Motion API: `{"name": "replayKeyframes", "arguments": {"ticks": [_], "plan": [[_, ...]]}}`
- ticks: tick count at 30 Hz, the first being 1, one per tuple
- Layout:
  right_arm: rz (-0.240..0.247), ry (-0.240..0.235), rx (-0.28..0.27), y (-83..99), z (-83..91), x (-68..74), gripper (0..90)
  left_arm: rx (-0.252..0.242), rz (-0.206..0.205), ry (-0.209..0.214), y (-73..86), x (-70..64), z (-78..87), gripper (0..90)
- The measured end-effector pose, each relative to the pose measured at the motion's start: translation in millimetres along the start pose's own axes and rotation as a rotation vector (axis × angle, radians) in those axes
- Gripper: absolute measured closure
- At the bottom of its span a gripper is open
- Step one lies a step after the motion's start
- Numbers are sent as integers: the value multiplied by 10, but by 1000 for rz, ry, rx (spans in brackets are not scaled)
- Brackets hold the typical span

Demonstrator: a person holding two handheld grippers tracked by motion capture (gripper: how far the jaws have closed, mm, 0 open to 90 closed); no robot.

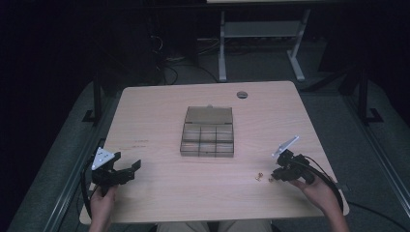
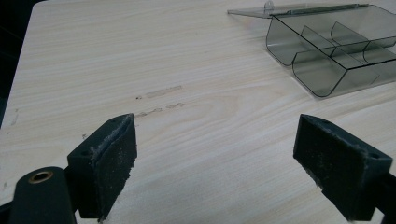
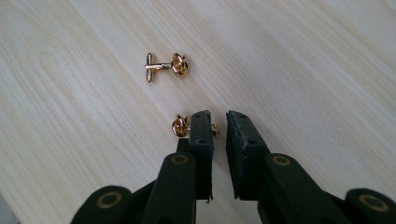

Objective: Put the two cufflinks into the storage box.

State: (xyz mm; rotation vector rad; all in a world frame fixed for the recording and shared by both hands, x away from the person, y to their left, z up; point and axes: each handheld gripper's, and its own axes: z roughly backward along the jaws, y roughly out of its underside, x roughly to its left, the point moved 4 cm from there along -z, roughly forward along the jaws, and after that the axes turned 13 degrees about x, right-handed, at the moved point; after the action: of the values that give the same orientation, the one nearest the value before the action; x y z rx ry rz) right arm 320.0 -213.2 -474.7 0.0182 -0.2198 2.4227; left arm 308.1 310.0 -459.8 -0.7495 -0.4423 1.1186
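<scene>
I judge the job to be barely begun: two gold cufflinks lie on the table (image 1: 159, 104), and the clear plastic box (image 1: 208, 140) in the middle stands open with all its compartments looking empty. Getting both cufflinks into the box is what I take to be left.

My right gripper (image 3: 219, 122) sits low over the near-right part of the table, its jaws drawn narrow with only a slim gap between them. The nearer cufflink (image 3: 181, 126) lies right at the tip of one jaw; its knot head pokes out on the outer side and a bit of its bar shows in the gap. I cannot tell whether the jaws actually pinch it yet. The other cufflink (image 3: 167, 66) lies free just beyond, untouched, on its side with its knot at one end and its short crossbar at the other.

My left gripper (image 2: 215, 154) hovers at the near-left edge, jaws spread wide and holding nothing, well apart from the box.

The cufflinks are shiny, tiny and rounded. The box is smoky, see-through, hard plastic with curved dividers and a hinged lid laid flat on its far side. The table is pale wood grain, smooth, with a few faint scuffs. The jaw pads are black, blocky and dusty.
</scene>
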Motion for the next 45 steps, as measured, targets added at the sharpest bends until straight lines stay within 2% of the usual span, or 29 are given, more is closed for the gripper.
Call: {"name": "replayKeyframes", "arguments": {"ticks": [6, 20, 27, 33, 45], "plan": [[5, 7, 9, -5, -12, 9, 858, -3, -5, 1, -3, -5, -2, 132], [-2, -24, -5, 21, 47, -15, 869, -5, 4, -7, 2, 15, 20, 133], [0, -25, 0, -36, 86, -11, 870, -6, 5, -8, 2, 14, 23, 132], [10, -15, -11, -93, 196, -6, 870, -11, 11, -7, 3, 14, 23, 132], [24, -37, -23, -220, 279, -28, 870, -12, 18, -7, -1, 13, 27, 133]]}}
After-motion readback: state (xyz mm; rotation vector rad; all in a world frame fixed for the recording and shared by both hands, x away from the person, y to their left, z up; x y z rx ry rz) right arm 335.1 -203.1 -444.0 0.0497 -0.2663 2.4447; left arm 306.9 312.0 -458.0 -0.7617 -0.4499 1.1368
